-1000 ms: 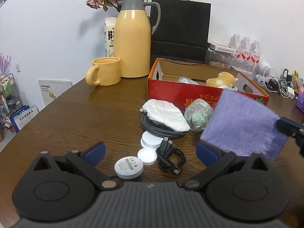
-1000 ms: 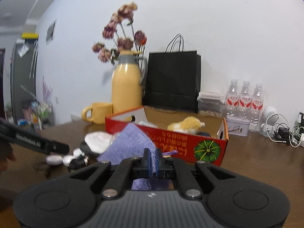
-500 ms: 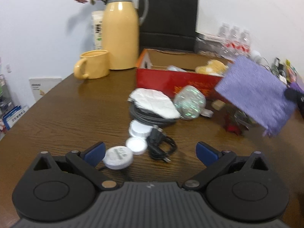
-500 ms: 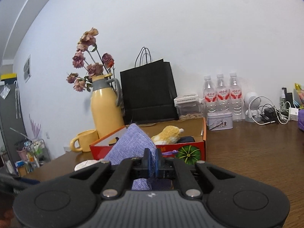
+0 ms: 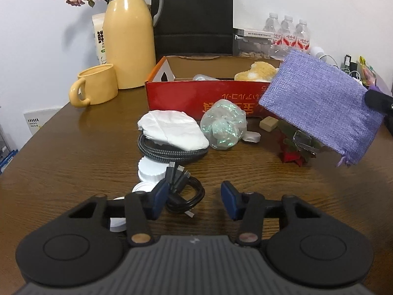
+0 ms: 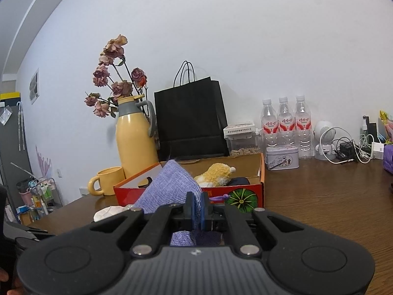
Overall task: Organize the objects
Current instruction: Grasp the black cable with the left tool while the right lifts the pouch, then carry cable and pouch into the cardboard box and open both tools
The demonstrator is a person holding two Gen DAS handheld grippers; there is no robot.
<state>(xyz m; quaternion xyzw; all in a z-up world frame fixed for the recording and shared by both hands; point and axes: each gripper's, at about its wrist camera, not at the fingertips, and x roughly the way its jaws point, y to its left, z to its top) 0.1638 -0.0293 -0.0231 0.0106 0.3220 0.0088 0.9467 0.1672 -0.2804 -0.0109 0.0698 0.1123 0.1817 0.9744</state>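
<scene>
My left gripper hovers low over the table, its jaws closing. A small coiled black USB cable lies between the blue pads, close to the left pad and apart from the right one. White caps and a white disc sit just left of it. My right gripper is shut on a purple woven pouch, held in the air in front of the red cardboard box. In the left wrist view the pouch hangs over the box's right front corner.
Before the box lie a white crumpled cloth on a braided cable coil, an iridescent wrapped ball, a small block and a red flower. A yellow jug, mug, black bag and bottles stand behind.
My left gripper has come forward and down over the black USB cable, and its jaws have narrowed around it. The pouch has risen and shifted right in the left wrist view.
</scene>
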